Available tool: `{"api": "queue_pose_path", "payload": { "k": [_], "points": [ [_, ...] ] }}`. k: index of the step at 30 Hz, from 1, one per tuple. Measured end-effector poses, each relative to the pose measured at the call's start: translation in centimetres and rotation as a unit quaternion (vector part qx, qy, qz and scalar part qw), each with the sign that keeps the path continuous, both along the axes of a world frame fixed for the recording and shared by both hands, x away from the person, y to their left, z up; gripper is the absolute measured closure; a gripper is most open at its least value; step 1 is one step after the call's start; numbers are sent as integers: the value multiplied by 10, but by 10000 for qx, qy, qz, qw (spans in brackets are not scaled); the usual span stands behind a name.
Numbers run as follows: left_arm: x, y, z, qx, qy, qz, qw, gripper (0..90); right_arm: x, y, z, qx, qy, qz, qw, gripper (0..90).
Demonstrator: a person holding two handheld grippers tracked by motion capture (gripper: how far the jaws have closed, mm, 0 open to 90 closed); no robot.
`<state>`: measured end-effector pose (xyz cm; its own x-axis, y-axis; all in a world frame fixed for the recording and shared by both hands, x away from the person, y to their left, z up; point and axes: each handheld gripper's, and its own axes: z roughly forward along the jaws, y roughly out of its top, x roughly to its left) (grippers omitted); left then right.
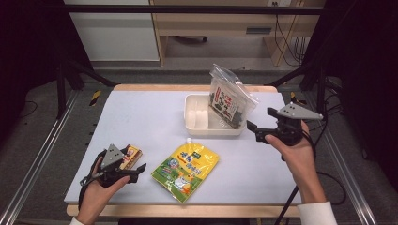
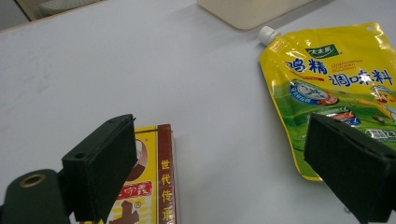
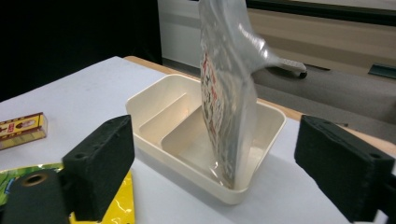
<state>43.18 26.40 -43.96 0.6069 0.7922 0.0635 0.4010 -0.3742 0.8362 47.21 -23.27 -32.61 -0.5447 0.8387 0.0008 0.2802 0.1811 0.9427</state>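
1. The left gripper sits at the near left of the tabletop, held in the person's left hand. Its jaws stand wide apart and grip nothing.
2. A small yellow and red box lies flat just beside that gripper, partly under it in the high view. In the left gripper view the box lies in front of one jaw, not between the two.
3. A yellow spouted pouch lies flat at the near middle of the tabletop, its white cap pointing far, toward the tray.
4. A cream tray with two compartments stands at the far middle. Its smaller left compartment holds nothing.
5. A clear bag of dark snacks stands on end in the tray's larger right compartment, leaning against the right wall, its top rising above the rim.
6. The right gripper hovers just right of the tray, held in the right hand. Its jaws are wide apart, facing the bag without touching it.
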Motion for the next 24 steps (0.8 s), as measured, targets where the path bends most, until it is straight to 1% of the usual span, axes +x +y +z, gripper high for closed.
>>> {"api": "queue_pose_path", "payload": {
  "k": [1,2,3,4,5,6,7,9,11,12,13,14,17,18,19,20,23,24],
  "points": [
    [0,-1,0,-7,0,-9,10000,91,-3,2,-5,42,5,-47,10000,159],
    [0,-1,-1,-3,3,-23,10000,89,-5,4,-10,42,29,-57,10000,164],
    [0,-1,-1,-3,3,-23,10000,88,-5,4,-10,42,29,-57,10000,164],
    [0,-2,-1,4,-9,-25,10000,87,-10,10,-21,10,130,-63,9999,180],
    [0,-3,-1,22,-2,-62,10000,86,-10,12,-24,-27,143,-21,9999,195],
    [0,-3,-1,22,-2,-62,10000,86,-10,12,-24,-27,143,-21,9999,195],
    [0,-4,-1,52,-4,-77,10000,86,-11,20,-31,-76,212,44,9997,225],
    [0,-4,-1,59,-9,-79,10000,84,-11,28,-37,-141,301,99,9994,227],
    [0,-4,-1,52,-17,-71,10000,84,-11,37,-43,-155,361,131,9991,244],
    [0,-4,-1,52,-17,-71,10000,85,-11,37,-43,-155,361,131,9991,244],
    [0,-4,-1,65,-16,-72,10000,85,-11,42,-46,-146,392,160,9990,254],
    [0,-5,-2,97,-17,-63,9999,84,-10,53,-56,-193,494,176,9984,267],
    [0,-6,-2,95,-21,-75,9999,85,-8,66,-69,-129,638,227,9976,266],
    [-1,-7,-2,95,-22,-88,9999,85,-8,66,-69,-129,638,227,9976,266],
    [-1,-9,-1,110,-44,-109,9999,85,-8,76,-76,-212,776,260,9964,256],
    [-2,-11,-1,107,-86,-108,9998,85,-8,79,-78,-224,826,277,9959,257],
    [-3,-13,0,91,-129,-99,9998,84,-9,84,-82,-152,894,286,9955,268],
    [-3,-14,1,80,-149,-102,9998,84,-11,89,-87,-173,991,324,9944,272]
  ]
}}
